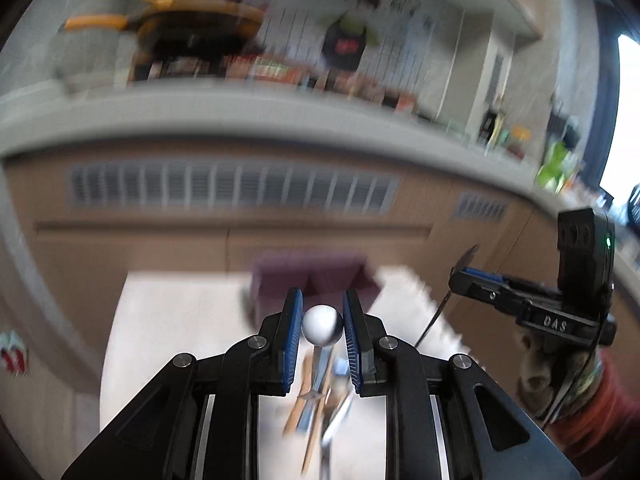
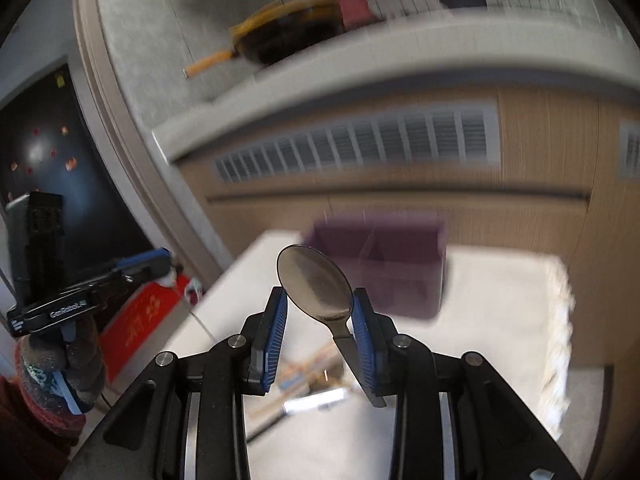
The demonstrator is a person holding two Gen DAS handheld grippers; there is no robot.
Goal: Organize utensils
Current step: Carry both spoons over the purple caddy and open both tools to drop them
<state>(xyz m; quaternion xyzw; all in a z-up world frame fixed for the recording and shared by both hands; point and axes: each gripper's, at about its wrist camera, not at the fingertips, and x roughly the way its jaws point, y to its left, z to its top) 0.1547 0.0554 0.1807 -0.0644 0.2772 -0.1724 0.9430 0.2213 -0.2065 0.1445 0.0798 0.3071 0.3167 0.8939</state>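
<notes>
Left gripper (image 1: 322, 330) clamped on small ladle (image 1: 322, 325); right gripper (image 2: 320, 334) pinching spoon (image 2: 314, 286) at neck. Both raised near purple organizer (image 2: 396, 276). Steel: light, stiff, slick; likely to pivot.

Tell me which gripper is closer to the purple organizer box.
Hard to call; both hover short of the purple organizer box. The right gripper, holding a spoon, looks slightly nearer; the left gripper, holding a round-ended utensil, hangs just behind.
</notes>
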